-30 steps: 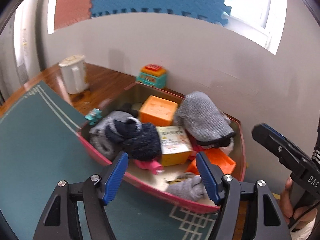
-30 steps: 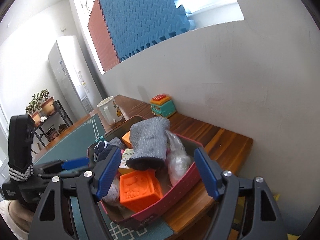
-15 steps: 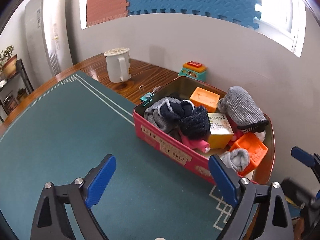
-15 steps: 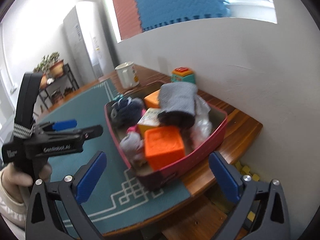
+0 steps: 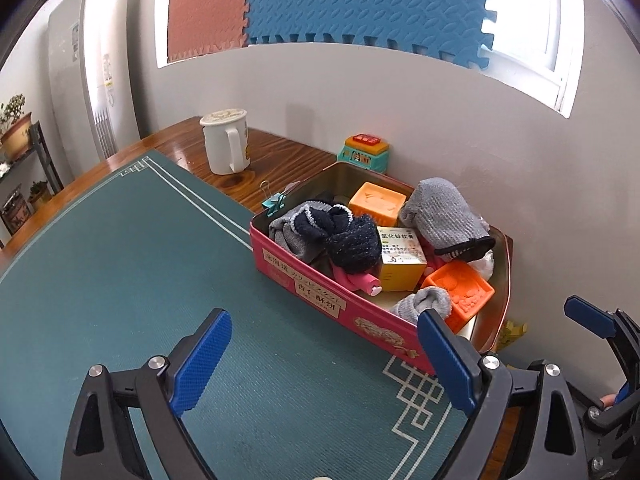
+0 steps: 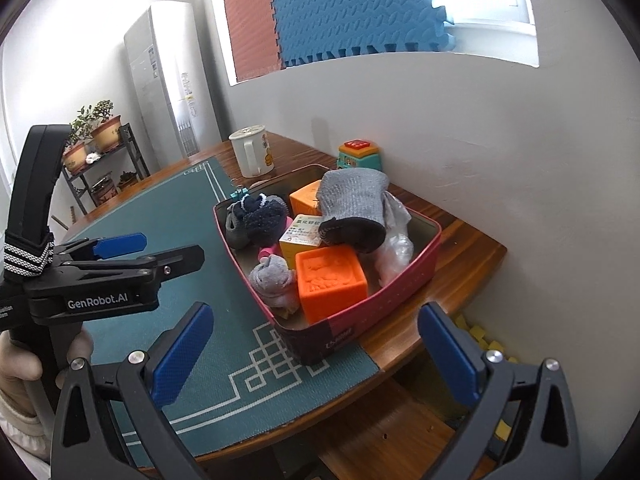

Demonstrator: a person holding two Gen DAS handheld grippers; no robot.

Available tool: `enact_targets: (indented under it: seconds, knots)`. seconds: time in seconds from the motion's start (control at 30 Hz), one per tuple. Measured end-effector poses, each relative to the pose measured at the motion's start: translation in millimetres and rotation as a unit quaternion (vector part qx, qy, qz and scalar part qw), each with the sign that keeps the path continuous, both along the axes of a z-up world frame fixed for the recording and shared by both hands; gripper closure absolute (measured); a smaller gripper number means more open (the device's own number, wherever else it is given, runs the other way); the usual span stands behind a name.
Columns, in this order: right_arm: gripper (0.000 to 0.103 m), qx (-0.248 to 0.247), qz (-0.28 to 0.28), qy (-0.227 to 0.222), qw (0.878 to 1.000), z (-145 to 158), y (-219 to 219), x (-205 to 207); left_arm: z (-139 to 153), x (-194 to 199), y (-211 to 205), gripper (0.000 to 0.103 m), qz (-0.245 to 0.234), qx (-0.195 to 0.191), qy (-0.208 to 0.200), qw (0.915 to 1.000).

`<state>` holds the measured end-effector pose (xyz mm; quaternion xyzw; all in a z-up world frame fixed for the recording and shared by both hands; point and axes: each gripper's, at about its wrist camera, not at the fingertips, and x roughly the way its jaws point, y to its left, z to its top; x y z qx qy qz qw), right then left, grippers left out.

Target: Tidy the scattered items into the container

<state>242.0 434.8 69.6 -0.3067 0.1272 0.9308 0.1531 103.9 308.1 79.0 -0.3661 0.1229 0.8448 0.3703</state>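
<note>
1. Dark green desk mat [image 5: 120,264] covers most of the wooden table [image 5: 276,156], and nothing loose lies on the mat itself.
2. At the wall end sits the red rectangular metal tin [image 5: 320,292], piled with dark and grey socks [image 5: 344,240], orange embossed cubes [image 6: 332,276] and a small yellow carton [image 5: 400,258].
3. Tidying looks close to finished, I'd say; both tools sit short of the tin with nothing in them.
4. The left gripper [image 5: 324,364] has its blue pads [image 5: 202,360] spread wide and empty, angled down over the mat.
5. The right gripper [image 6: 316,356] is likewise released and empty, angled down at the tin's near corner.
6. A small teal binder clip [image 5: 274,202] rests just beside the tin's far corner; whether it touches the rim is hard to tell.
7. Should the clip count as clutter, the next move calls for a reach past the tin and a fine pinch.
8. The white lidded mug [image 5: 226,144] and little teal toy [image 5: 362,152] stand further back.
</note>
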Motion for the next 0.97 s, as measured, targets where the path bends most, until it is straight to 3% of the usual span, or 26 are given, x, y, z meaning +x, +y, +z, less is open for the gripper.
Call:
enact_targets:
  seconds: [0.07,0.5,0.7,0.97]
  knots:
    - [0.001,-0.001,-0.002,-0.001,1.0,-1,1,1,1,1,1,0.001,-0.003,0.001,0.0,1.0]
    - [0.001,-0.012,-0.003,-0.008,1.0,-9,5,-2,-5,6,14,0.001,-0.029,-0.012,-0.006,0.9995]
    - [0.001,-0.014,-0.007,-0.013,1.0,-13,7,-3,-6,17,22,0.001,-0.038,-0.029,0.04,0.998]
    - [0.001,-0.013,-0.008,-0.017,1.0,-15,7,-6,-6,9,16,0.001,-0.027,-0.028,0.036,0.9986]
